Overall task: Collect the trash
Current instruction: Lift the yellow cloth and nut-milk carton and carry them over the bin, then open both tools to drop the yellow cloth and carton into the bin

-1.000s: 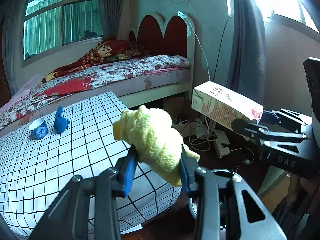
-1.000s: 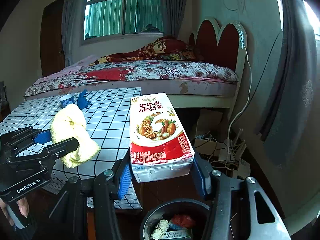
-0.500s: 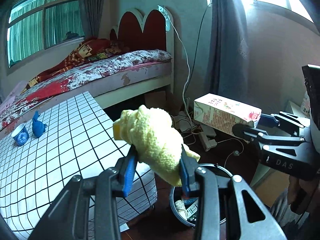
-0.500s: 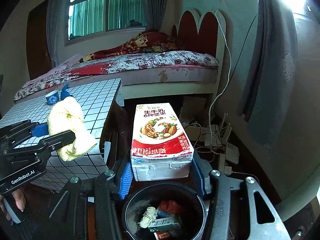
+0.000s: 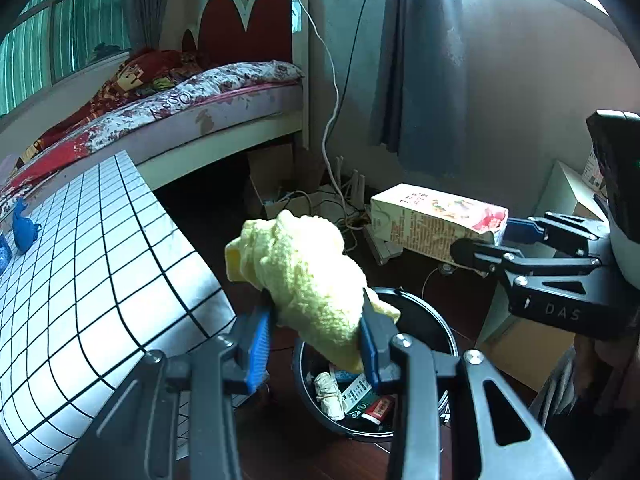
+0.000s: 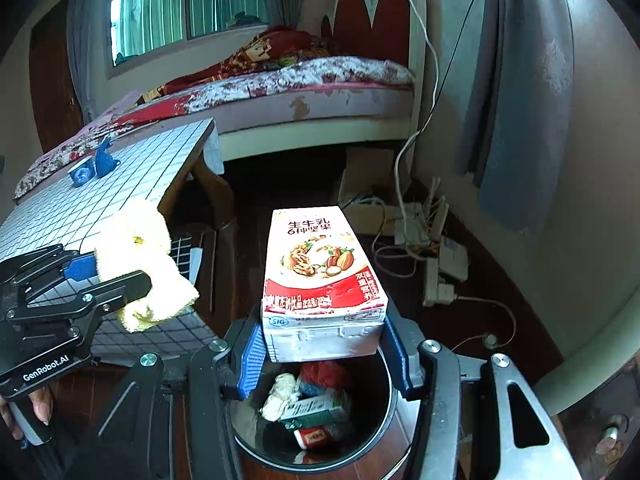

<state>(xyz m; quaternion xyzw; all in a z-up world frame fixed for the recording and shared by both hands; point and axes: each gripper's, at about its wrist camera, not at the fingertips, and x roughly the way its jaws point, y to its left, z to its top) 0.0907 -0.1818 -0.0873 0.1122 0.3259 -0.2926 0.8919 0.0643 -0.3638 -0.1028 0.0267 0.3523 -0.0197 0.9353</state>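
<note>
My left gripper (image 5: 316, 344) is shut on a pale yellow knitted cloth (image 5: 304, 276) and holds it above the near rim of a black trash bin (image 5: 436, 320). My right gripper (image 6: 324, 356) is shut on a red and white milk carton (image 6: 320, 276) and holds it flat right over the bin (image 6: 384, 412). The bin holds several pieces of trash. The right gripper with the carton (image 5: 436, 224) also shows in the left wrist view, at the right. The left gripper with the cloth (image 6: 140, 268) shows at the left of the right wrist view.
A table with a white grid cloth (image 5: 92, 264) stands left of the bin, with a blue cup (image 6: 82, 174) and a blue figure (image 6: 105, 160) at its far end. A bed (image 6: 304, 92) is behind. Power strips and cables (image 6: 436, 264) lie on the dark floor by the wall.
Both grippers have moved right and down, off the table edge, to above the bin. The bin has come fully into view. Both holds are unchanged.
</note>
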